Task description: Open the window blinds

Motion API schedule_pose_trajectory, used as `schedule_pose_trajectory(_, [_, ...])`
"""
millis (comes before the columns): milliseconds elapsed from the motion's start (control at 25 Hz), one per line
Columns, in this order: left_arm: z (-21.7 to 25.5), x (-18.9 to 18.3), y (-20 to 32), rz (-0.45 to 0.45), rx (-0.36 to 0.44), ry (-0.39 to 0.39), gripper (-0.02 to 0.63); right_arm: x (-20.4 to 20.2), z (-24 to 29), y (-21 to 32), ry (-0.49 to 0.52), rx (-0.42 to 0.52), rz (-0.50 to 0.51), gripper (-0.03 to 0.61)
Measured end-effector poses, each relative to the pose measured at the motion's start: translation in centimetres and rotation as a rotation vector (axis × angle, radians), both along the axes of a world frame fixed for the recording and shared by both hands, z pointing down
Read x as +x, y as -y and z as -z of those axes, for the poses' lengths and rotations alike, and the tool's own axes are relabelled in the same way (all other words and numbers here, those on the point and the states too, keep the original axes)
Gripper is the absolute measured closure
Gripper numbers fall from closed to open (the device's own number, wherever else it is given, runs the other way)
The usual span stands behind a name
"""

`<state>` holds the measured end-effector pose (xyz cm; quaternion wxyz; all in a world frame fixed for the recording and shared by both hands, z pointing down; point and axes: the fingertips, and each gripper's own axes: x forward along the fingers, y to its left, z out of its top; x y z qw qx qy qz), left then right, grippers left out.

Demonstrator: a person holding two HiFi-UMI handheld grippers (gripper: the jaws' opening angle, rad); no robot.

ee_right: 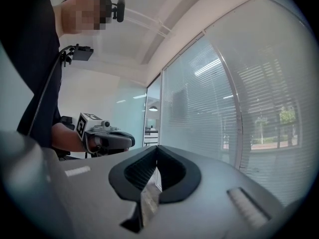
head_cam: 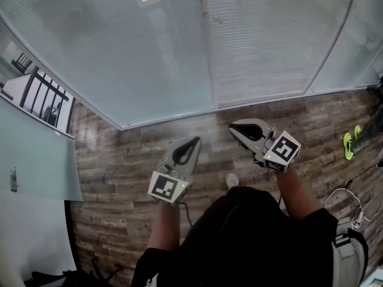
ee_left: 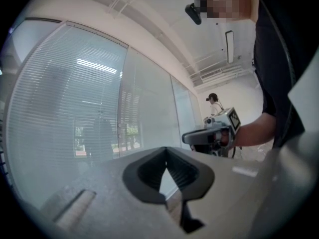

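Both my tools were closed on nothing. My left gripper (head_cam: 195,141) and my right gripper (head_cam: 235,128) each had their jaws pressed together, held level over the brown wood-plank floor (head_cam: 119,160) and short of the wall. The white horizontal slatted blinds (head_cam: 263,46) hung shut ahead of me, seemingly behind the tall glass panes (head_cam: 90,70). I judged the slats thin, light and easily bent, so not for pinching. The place to grip would be a cord or wand, which I could not make out.
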<state>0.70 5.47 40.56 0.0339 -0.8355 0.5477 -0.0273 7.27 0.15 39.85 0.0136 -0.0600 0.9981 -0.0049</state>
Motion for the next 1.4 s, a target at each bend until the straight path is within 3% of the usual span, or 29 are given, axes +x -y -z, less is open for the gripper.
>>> schedule_pose_trajectory(600, [0.4,-0.7,9.8,0.028,0.017,0.023,0.609,-0.4,0.8,10.3,0.023,-0.009,0.016,0.574])
schedule_pose_trajectory(1400, [0.8,0.2,13.9,0.061,-0.017,0.046,0.609,0.5,0.8,15.2,0.061,-0.007,0.042,0.574])
